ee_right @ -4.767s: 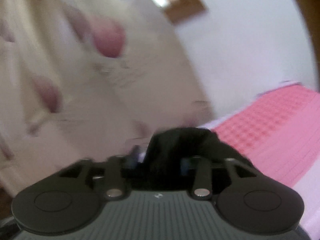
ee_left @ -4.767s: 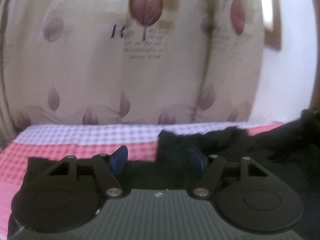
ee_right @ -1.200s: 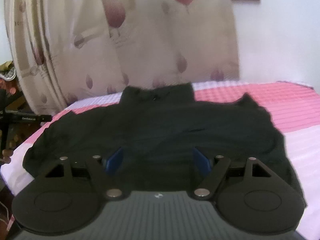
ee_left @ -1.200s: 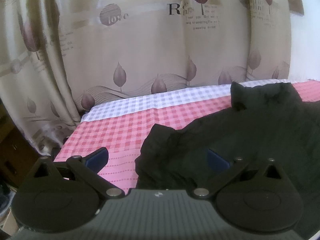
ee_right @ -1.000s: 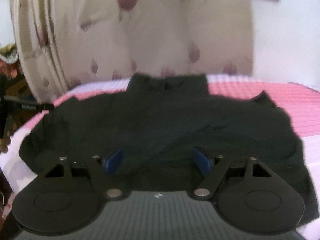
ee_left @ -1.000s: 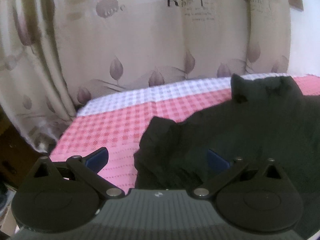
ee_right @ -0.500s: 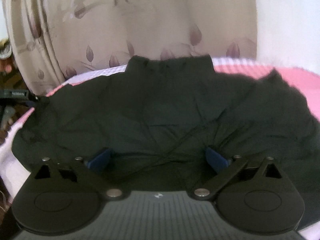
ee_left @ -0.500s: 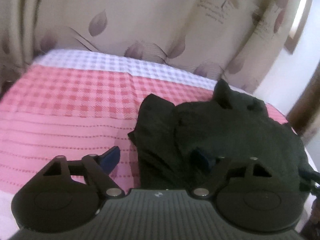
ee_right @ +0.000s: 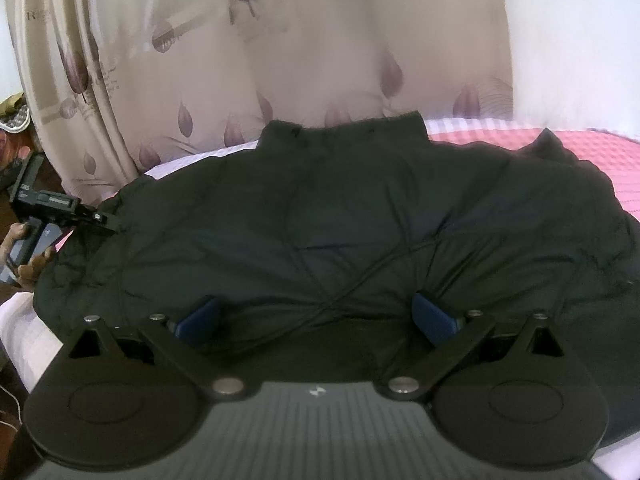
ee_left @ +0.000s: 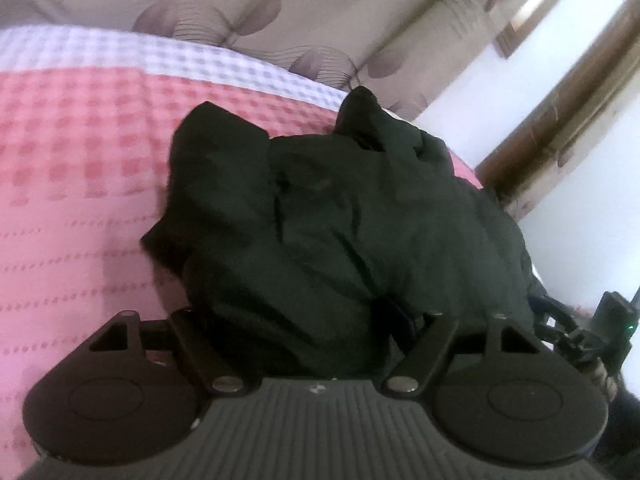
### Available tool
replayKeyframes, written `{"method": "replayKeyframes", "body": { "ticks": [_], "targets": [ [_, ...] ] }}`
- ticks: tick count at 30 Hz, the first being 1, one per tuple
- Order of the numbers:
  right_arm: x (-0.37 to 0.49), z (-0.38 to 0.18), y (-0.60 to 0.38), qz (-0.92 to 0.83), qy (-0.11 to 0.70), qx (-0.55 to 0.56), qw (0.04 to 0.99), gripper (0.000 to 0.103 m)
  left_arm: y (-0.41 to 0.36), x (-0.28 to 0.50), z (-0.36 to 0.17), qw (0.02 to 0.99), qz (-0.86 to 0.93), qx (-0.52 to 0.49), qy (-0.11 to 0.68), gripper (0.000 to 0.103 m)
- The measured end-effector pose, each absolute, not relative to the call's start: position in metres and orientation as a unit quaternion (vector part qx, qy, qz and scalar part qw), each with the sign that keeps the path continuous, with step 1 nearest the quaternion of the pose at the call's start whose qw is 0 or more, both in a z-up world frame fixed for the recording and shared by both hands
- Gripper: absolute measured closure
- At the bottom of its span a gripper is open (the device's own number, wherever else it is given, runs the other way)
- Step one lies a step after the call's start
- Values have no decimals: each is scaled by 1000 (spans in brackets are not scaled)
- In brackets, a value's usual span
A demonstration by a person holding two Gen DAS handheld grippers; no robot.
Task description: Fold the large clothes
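A black padded jacket lies spread across the bed, filling the middle of the right wrist view from left to right, its collar at the upper centre against the curtain. In the left wrist view the same jacket is bunched into a rumpled heap in the centre and right of the frame, with the pink checked bed cover bare at the left.

The left hand-held gripper sits at the lower centre of its frame, pushed into a thick fold of the jacket. Its jaws are closing with that fold between them; the left finger is buried in cloth, and whether the pads press yet cannot be told. In the right wrist view this gripper shows at the left edge by the jacket's corner, with a hand on its handle.

The right hand-held gripper stands wide open at the lower centre, its 2 blue pads just above the jacket's near hem, nothing clamped.

A wooden door frame runs along the upper right of the left view.
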State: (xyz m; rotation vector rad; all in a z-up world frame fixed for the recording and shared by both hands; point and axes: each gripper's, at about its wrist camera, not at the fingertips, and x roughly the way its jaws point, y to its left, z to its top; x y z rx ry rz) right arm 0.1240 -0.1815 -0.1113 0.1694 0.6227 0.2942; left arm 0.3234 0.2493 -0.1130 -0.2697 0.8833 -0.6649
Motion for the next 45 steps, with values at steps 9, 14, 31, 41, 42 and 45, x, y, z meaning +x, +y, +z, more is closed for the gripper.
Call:
{"method": "replayKeyframes", "body": {
  "ticks": [9, 14, 31, 41, 42, 45],
  "targets": [
    [116, -118, -185, 163, 277, 72, 944, 0, 266, 316, -131, 845, -337, -175, 376, 43],
    [122, -90, -189, 160, 293, 109, 936, 7, 265, 315, -128, 850, -338, -165, 369, 38],
    [181, -37, -56, 275, 256, -59, 925, 88, 283, 317, -133, 843, -333, -211, 365, 40],
    [263, -110, -45, 268, 352, -35, 896, 102, 274, 307, -116, 837, -328, -232, 371, 71],
    [269, -110, -49, 268, 365, -13, 892, 102, 273, 303, -112, 838, -326, -239, 368, 71],
    [270, -112, -55, 272, 371, 11, 888, 102, 263, 296, -97, 838, -317, -251, 366, 71]
  ]
}}
